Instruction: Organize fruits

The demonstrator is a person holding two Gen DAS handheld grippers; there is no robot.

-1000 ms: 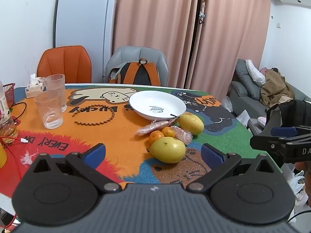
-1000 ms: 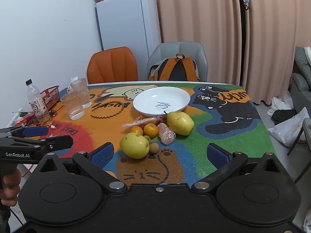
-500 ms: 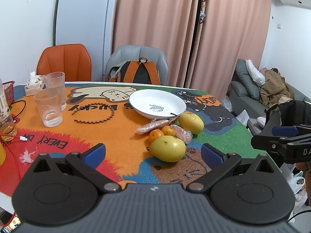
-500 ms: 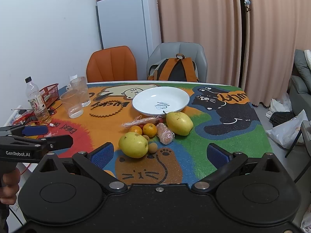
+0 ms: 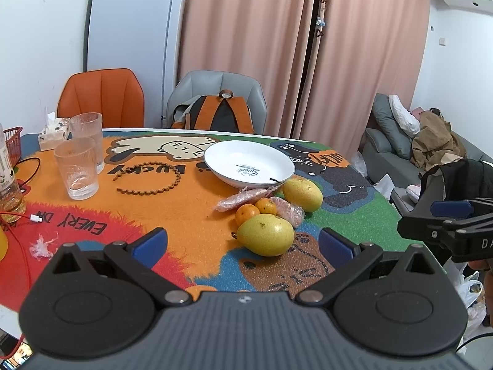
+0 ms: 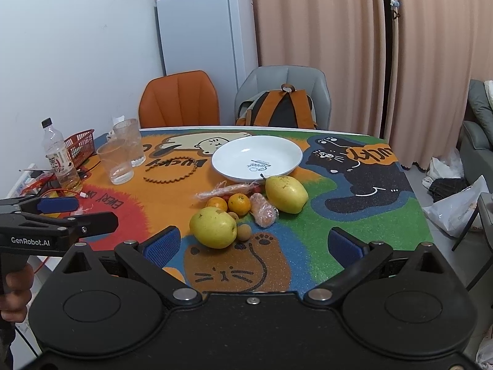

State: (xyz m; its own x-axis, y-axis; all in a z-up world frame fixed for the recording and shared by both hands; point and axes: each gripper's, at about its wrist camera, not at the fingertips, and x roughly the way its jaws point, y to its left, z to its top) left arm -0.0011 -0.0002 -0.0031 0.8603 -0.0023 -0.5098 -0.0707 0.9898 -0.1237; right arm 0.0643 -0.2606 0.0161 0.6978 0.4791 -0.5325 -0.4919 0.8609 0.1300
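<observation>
Fruit waits beside the empty plate

My left gripper (image 5: 243, 243) and right gripper (image 6: 254, 245) hover spread and empty over the table's near edge; pears (image 6: 213, 227), mandarins (image 6: 239, 203) cluster before the white plate (image 6: 257, 158).

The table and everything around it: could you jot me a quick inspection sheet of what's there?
Surface: table under a colourful cat-print mat.
Job's things: empty white plate; two yellow pears, two small oranges, wrapped snacks and a small brown fruit, all clustered beside the plate.
Clutter: two glasses, bottle, red basket, brown beaded ring.
Grippers: left hand-held gripper and right hand-held gripper both open, holding nothing, short of the fruit.
Cables: red cable at the table's left edge.
Surroundings: two chairs, backpack, fridge, curtains, sofa.
</observation>
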